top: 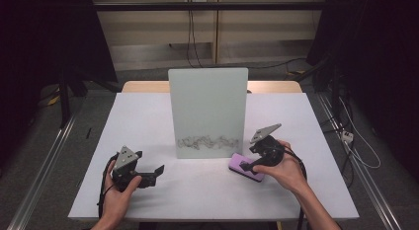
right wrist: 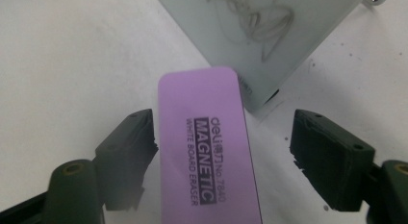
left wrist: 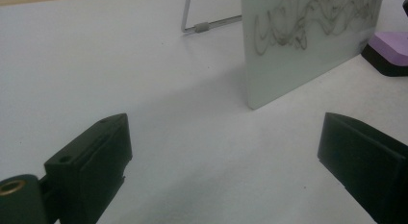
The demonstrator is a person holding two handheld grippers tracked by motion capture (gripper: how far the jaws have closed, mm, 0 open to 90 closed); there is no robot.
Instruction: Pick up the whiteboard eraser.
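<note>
The purple eraser [right wrist: 209, 147] is lying on the bench [top: 148, 126] at the whiteboard's [top: 207, 109] 5 o'clock corner, straddled unclamped by the right tongs [right wrist: 223, 137] for gripping. The left tongs [left wrist: 223, 152] are being held apart, empty.

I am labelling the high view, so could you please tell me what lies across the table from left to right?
Left tongs → upright whiteboard with scribbles → purple eraser, with the right tongs astride it and the right hand behind them.
</note>
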